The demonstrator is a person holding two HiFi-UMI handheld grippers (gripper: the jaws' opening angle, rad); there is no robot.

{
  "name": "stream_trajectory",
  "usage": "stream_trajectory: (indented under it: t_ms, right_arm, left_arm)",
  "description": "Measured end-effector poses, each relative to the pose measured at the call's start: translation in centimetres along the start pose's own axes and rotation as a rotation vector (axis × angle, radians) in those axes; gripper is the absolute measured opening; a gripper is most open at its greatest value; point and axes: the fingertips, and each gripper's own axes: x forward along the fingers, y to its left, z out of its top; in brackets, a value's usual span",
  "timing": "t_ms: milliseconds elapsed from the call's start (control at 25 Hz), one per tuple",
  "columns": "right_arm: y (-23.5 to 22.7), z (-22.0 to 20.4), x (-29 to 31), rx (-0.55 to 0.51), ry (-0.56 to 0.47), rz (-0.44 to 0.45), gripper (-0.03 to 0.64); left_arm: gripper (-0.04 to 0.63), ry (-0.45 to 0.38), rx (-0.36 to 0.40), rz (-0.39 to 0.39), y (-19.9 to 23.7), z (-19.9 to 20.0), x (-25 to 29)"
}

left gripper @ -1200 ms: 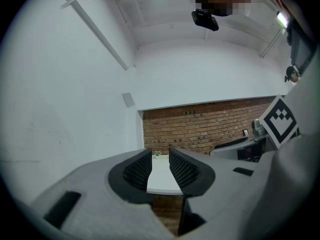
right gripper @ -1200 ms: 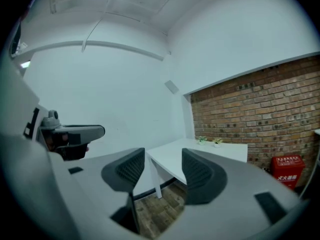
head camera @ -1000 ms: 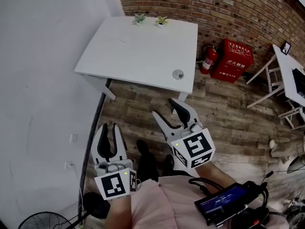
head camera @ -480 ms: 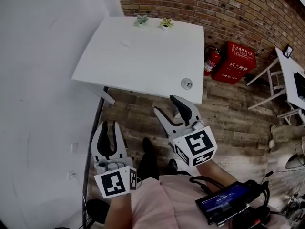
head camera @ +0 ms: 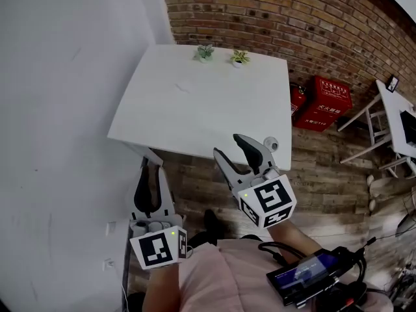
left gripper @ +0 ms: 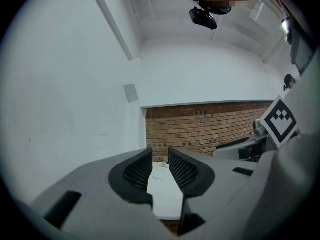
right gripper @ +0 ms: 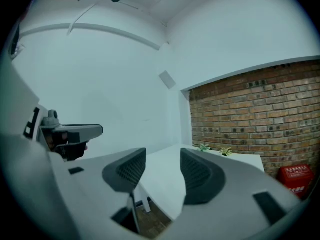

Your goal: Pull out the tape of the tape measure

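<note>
1. The white table [head camera: 195, 109] shows larger and nearer in the head view than a second ago. The person is walking up to it with both tools carried out in front.
2. The tape measure [head camera: 270, 144], a small round grey case, sits near the table's front right corner, and no tape shows drawn from it. A second ago it lay well ahead; now it shows just past the right gripper [head camera: 229, 146].
3. The right gripper's jaws stand wide apart, with only bare table top between them in its own view. They have just been closing a little, on nothing.
4. The left gripper [head camera: 151, 172] keeps its jaws a narrow slit apart, as before. It is empty and points at the table's near edge.
5. By my read the approach is almost done, with no contact yet. Next, one tool must steady the case while the other catches the tape's end. The case is too small here to tell which side that end is on.
</note>
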Motion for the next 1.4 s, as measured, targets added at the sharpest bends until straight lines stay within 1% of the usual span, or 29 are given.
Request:
stream_trajectory:
  t_ms: [160, 360, 560, 760, 1000, 1160, 1400]
  right_arm:
    - [-0.2, 1.4, 2.2, -0.014, -0.013, -0.021, 0.217]
    - [-1.2, 2.0, 4.0, -0.013, -0.021, -0.060, 0.215]
    - [-2.3, 1.9, 5.1, 0.002, -0.013, -0.083, 0.213]
    - [-3.6, 1.0, 6.5, 0.022, 0.000, -0.098, 0.213]
    - [-6.3, -0.4, 9.3, 0.047, 0.015, -0.088, 0.213]
    - [-8.9, -0.9, 12.4, 0.072, 0.030, -0.078, 0.213]
    - [-12.8, -1.3, 17.0, 0.089, 0.046, -0.059, 0.212]
  left_arm:
    - [0.104, -0.018, -0.005, -0.022, 1.4, 0.4, 2.4]
    - [0.104, -0.021, -0.009, -0.068, 1.9, 0.1, 4.8]
    - [0.104, 0.005, -0.016, -0.095, 2.0, -0.7, 6.8]
    - [0.104, 0.044, -0.017, -0.115, 1.8, -2.4, 8.8]
    - [0.106, 0.091, -0.002, -0.118, 1.3, -4.4, 12.4]
    - [0.106, 0.121, 0.018, -0.121, 1.1, -5.3, 16.1]
    - [0.107, 0.149, 0.020, -0.119, 0.6, -6.6, 22.0]
